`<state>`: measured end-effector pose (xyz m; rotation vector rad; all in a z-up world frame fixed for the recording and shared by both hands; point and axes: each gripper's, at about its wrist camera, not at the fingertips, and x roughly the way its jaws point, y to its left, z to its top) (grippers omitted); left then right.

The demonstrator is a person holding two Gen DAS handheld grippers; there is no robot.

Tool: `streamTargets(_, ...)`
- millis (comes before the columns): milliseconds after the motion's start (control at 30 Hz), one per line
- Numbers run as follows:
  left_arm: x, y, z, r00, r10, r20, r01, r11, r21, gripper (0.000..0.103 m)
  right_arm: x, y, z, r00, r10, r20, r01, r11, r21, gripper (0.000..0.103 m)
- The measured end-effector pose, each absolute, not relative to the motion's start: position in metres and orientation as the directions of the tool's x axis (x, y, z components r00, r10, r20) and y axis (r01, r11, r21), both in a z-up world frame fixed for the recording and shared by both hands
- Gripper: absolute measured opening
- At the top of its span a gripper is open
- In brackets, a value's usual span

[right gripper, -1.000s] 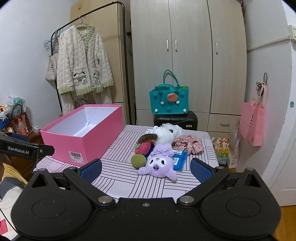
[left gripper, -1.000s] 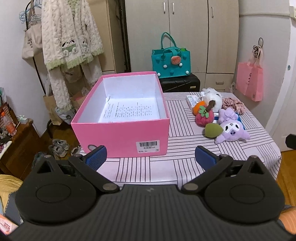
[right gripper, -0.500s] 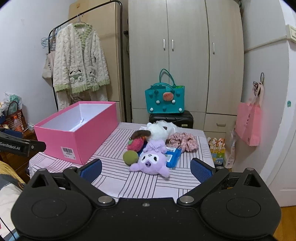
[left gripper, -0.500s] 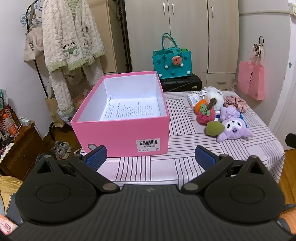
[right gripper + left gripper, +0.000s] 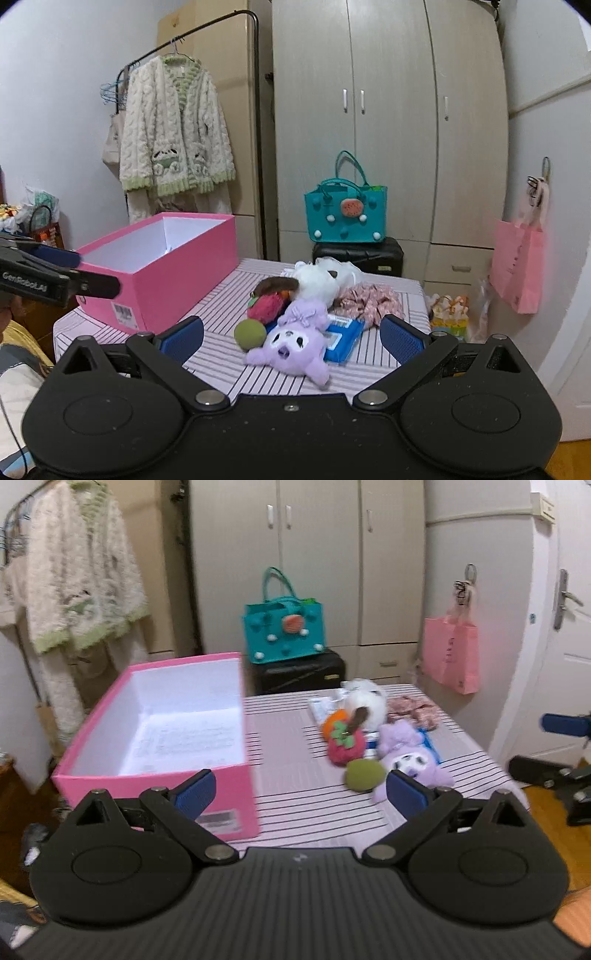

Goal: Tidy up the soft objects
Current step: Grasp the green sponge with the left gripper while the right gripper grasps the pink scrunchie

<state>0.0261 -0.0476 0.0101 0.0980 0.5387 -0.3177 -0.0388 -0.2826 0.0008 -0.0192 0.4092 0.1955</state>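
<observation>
An open pink box [image 5: 242,797] stands on the left of the striped table [image 5: 295,775], with only a printed sheet inside. To its right lies a heap of soft toys: a purple plush [image 5: 291,343], a green ball [image 5: 250,333], a red strawberry plush [image 5: 266,308], a white plush [image 5: 321,277] and a pink scrunchie [image 5: 369,301]. My left gripper [image 5: 300,792] hovers at the table's near edge between box and toys; its jaws are closing with nothing between them. My right gripper [image 5: 292,338] is open and empty, facing the purple plush.
A blue packet [image 5: 340,339] lies under the purple plush. Behind the table a teal bag [image 5: 345,214] sits on a black suitcase [image 5: 356,254]. A pink bag [image 5: 517,266] hangs on the right wall. A cardigan [image 5: 173,140] hangs on a rack at the left.
The left view has swung right, so the box sits further left and the toys nearer the centre. The right gripper has come closer to the toy heap.
</observation>
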Motion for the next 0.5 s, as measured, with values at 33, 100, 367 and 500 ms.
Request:
streamTargets(33,0.030,-0.054,0.009,0.808,-0.282,-0.518,0.335,0.942,0.010,0.098,-0.035,-0.286,-0.001,0.899,0.199,-0.391,-0.205,0.978,0.025,0.103)
streamTargets(100,0.036,-0.067,0.005,0.797,-0.307,-0.520,0.365,0.931,0.011,0.097,-0.026,-0.292,-0.008,0.891,0.233,-0.389,-0.237,0.971,0.037,0.103)
streamTargets(367,0.068,-0.107,-0.019,0.723,-0.423,-0.546,0.483,0.875,-0.038,0.089,0.014,-0.323,-0.031,0.859,0.248,-0.448,-0.212,0.969,0.130,0.101)
streamTargets(500,0.089,-0.121,-0.033,0.698,-0.427,-0.575,0.484,0.873,-0.061,0.079,0.027,-0.335,-0.038,0.860,0.230,-0.456,-0.187,0.973,0.138,0.100)
